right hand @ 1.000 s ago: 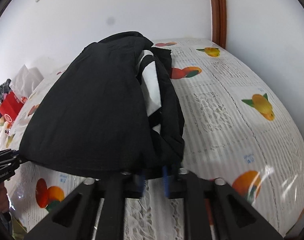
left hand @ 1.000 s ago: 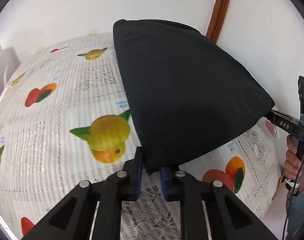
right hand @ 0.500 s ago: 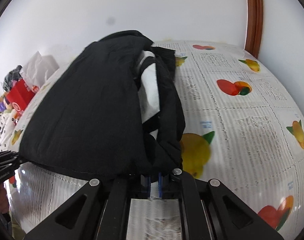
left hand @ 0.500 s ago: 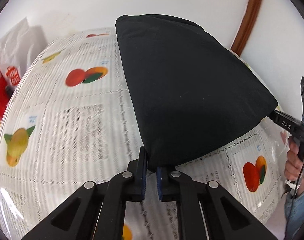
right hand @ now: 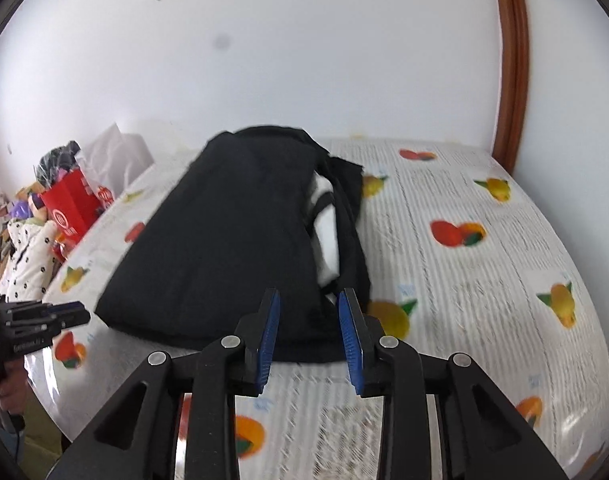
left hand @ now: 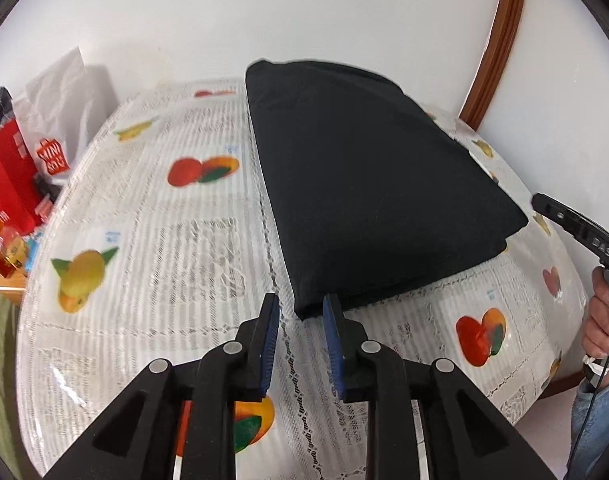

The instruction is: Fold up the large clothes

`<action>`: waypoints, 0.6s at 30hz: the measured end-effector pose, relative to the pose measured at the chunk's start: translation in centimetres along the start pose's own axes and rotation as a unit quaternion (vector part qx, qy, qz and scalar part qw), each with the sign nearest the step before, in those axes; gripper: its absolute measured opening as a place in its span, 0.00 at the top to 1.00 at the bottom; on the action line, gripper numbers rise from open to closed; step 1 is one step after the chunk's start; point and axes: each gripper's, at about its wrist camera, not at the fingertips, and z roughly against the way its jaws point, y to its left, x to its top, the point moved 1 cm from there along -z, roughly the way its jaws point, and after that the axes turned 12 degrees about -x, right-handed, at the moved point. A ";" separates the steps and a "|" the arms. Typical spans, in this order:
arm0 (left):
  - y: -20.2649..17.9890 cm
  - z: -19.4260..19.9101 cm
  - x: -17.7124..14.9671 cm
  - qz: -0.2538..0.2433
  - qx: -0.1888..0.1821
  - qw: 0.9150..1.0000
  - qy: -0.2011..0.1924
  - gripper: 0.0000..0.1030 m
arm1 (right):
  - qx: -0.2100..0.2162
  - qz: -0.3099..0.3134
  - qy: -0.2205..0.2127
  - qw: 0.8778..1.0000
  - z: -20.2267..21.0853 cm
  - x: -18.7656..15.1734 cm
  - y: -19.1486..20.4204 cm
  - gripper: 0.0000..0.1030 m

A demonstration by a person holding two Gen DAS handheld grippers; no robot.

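Observation:
A folded black garment [left hand: 368, 184] lies flat on the table [left hand: 176, 240] under a fruit-print cloth. In the right wrist view the same garment [right hand: 232, 248] shows a white inner layer along its right side. My left gripper [left hand: 300, 312] hovers just above the garment's near left corner; its jaws are opening and the blue pads stand clear of the cloth. My right gripper [right hand: 309, 312] hangs over the near right corner, jaws opening too, with nothing pinched. Each gripper appears in the other's view: the right gripper [left hand: 568, 224] and the left gripper [right hand: 44, 316].
A red box [left hand: 8, 192] and a white shopping bag [left hand: 60, 120] stand past the table's left end, with a spotted cloth [right hand: 28, 248] nearby. A white wall and brown door frame [right hand: 512, 60] lie behind. A person's hand [left hand: 602, 320] holds the right gripper.
Both grippers let go of the black garment's near corners, opened and lifted back. The garment's near edge dropped and now lies flat on the table.

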 end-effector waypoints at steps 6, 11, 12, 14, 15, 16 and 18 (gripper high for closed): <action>-0.3 0.3 1.8 -0.004 0.003 1.000 -0.012 0.79 | -0.032 0.001 0.018 0.999 -2.9 -0.3 0.9 0.74; -0.8 -0.2 2.7 -0.013 0.001 1.000 -0.011 0.79 | -0.066 0.026 0.054 0.996 -4.5 -2.6 1.2 0.80; -0.8 -0.6 3.0 -0.016 -0.001 1.000 -0.010 0.79 | -0.068 0.031 0.054 0.996 -4.4 -2.8 1.2 0.80; -0.8 -1.2 3.3 -0.017 -0.002 1.000 -0.007 0.79 | -0.074 0.046 0.046 0.995 -3.4 -2.6 1.4 0.80; -0.9 -1.6 3.4 -0.017 -0.003 1.000 -0.006 0.79 | -0.073 0.048 0.042 0.995 -3.0 -2.5 1.4 0.80; -0.9 -2.1 3.6 -0.016 -0.004 1.000 -0.003 0.79 | -0.068 0.050 0.033 0.996 -2.2 -2.0 1.4 0.80; -0.8 -3.0 3.8 -0.014 -0.003 1.000 0.004 0.79 | -0.056 0.047 0.022 0.997 -1.4 -1.2 1.3 0.79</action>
